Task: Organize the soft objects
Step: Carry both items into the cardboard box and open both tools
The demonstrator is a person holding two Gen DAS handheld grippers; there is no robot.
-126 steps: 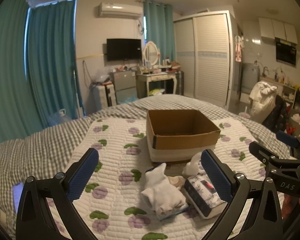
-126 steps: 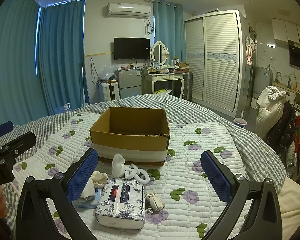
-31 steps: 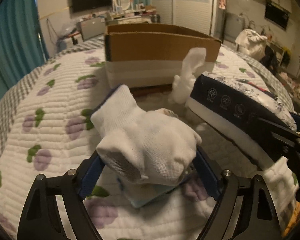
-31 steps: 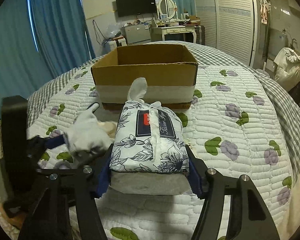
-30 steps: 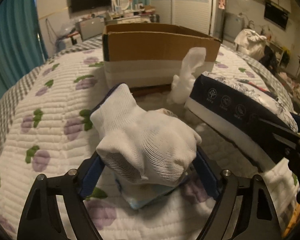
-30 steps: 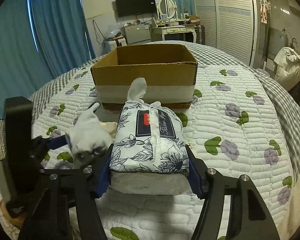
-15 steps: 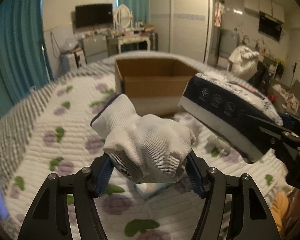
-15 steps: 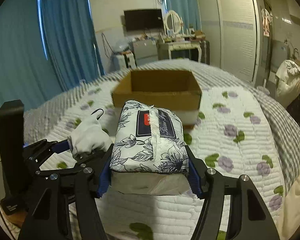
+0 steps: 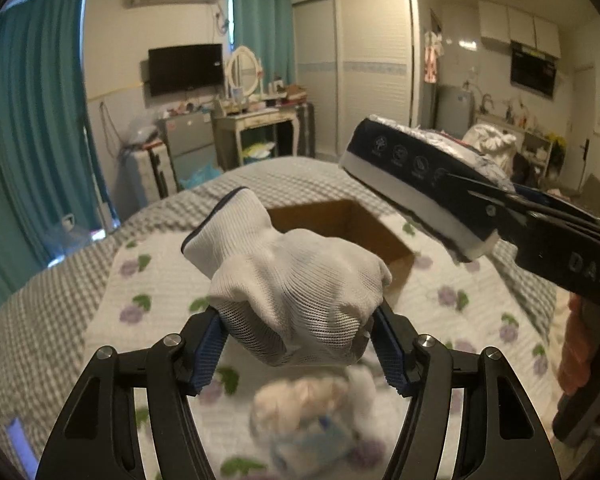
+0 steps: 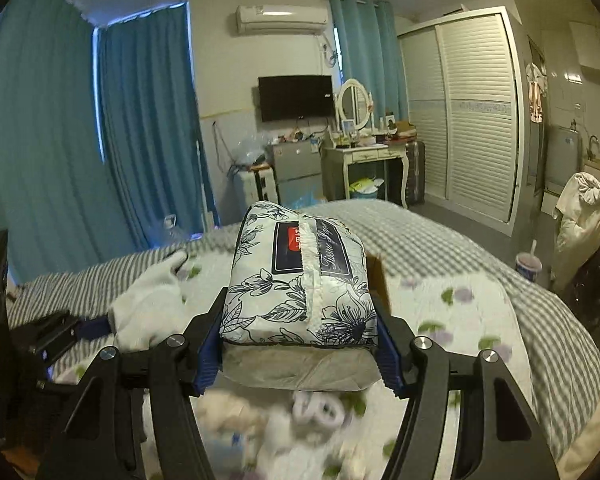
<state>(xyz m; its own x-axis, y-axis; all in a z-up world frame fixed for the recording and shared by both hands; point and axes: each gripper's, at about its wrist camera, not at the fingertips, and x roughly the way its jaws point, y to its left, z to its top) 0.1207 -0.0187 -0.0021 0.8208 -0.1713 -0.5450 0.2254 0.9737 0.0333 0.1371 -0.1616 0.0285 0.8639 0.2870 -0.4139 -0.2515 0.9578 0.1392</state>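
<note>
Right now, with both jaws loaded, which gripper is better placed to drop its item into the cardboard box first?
Probably left. The left gripper holds the white knit glove directly before the open brown cardboard box. The right gripper's floral tissue pack sits higher, hiding the box.

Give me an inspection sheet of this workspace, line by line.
Surface: quilted bedspread with a purple flower print.
Job's things: white glove and tissue pack, both lifted above the bed; cardboard box open.
Clutter: blurred soft items lying on the quilt.
Grippers: left gripper shut on white glove; right gripper shut on tissue pack.
Cables: wires hanging on the wall near the TV.
Surroundings: teal curtains, wardrobe.
</note>
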